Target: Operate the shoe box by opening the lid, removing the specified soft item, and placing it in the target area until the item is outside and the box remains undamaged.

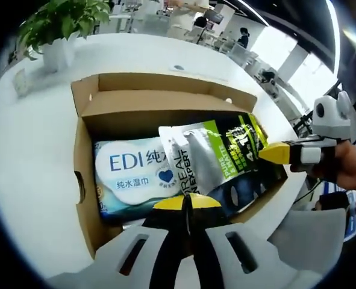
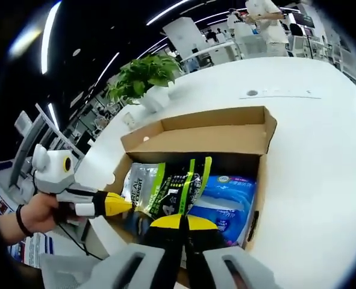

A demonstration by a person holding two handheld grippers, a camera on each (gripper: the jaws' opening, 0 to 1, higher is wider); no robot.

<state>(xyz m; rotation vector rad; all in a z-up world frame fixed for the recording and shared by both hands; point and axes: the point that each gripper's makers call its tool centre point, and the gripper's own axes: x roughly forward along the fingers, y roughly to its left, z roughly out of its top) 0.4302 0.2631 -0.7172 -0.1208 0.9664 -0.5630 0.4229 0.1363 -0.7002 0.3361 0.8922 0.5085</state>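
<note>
I hold the silver and green pouch [image 1: 211, 158] by its edge with my right gripper [image 1: 268, 153], clenched on it, while my left gripper [image 1: 187, 201] waits closed and empty at the near wall. I think I should lift slowly and straight up so that the cardboard does not tear. The shoe box [image 1: 81, 180] stands open on the white table [image 1: 33, 150], and the pouch is still inside it, lying partly over a blue pack of wet wipes [image 1: 132, 174].

The left gripper [image 1: 187, 201] has black jaws with yellow tips and pale grey housing with slots. The right gripper [image 2: 181, 221] looks the same. The person's hand [image 2: 38, 218] wears a dark band on the wrist.
</note>
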